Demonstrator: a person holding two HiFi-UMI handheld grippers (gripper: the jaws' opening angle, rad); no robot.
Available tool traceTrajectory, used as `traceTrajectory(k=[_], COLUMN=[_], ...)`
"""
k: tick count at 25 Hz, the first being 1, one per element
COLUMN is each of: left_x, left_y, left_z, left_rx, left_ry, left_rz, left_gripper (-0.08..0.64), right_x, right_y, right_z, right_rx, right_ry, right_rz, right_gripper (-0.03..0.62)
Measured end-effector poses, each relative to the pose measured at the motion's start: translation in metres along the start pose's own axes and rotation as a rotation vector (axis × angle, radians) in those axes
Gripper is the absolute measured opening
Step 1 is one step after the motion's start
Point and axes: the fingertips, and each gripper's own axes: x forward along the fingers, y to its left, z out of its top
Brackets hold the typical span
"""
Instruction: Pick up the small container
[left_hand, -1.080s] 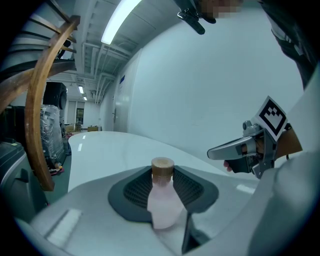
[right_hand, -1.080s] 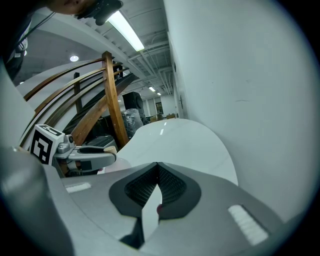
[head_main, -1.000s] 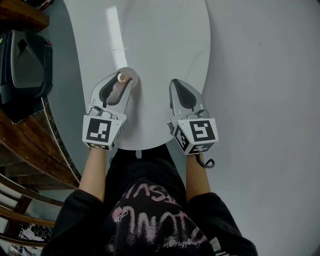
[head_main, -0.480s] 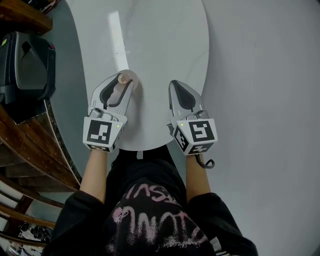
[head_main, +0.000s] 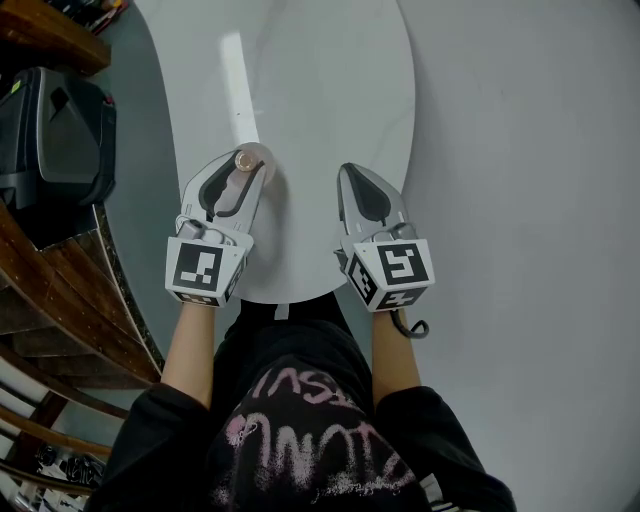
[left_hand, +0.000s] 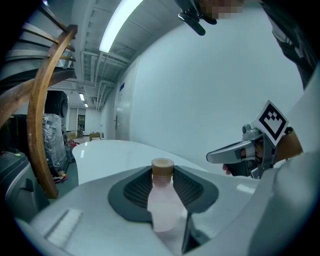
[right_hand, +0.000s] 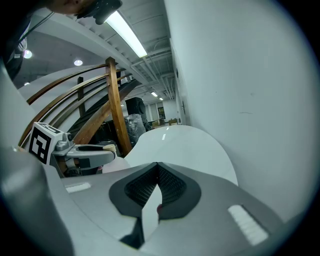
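Observation:
A small translucent pinkish container (left_hand: 163, 202) with a tan cork-like cap (left_hand: 162, 166) stands upright between the jaws of my left gripper (left_hand: 165, 190), which are shut on it. From the head view the container (head_main: 247, 160) shows at the tip of the left gripper (head_main: 238, 176), over the near part of the white oval table (head_main: 310, 90). My right gripper (head_main: 352, 175) is beside it to the right, over the same table, its jaws shut with nothing between them (right_hand: 156, 186).
A dark case or machine (head_main: 52, 135) sits at the left on a grey floor. Curved wooden rails (head_main: 60, 310) run along the lower left. A pale wall or floor (head_main: 520, 200) fills the right. The person's dark printed top (head_main: 300, 430) is below.
Both grippers hold nearly the same place; the view has shifted slightly. The left gripper stays shut on the container.

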Motion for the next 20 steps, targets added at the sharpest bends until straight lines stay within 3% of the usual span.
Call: traceTrajectory(k=[20], left_x=[-0.018], left_y=[0.006], left_z=[0.031], left_rx=[0.004], left_ry=[-0.044], left_rz=[0.023], left_gripper=[0.137], right_x=[-0.016], right_y=[0.009], right_z=[0.028], right_rx=[-0.006], right_ry=[-0.056], right_rz=[-0.009], right_gripper=[0.023])
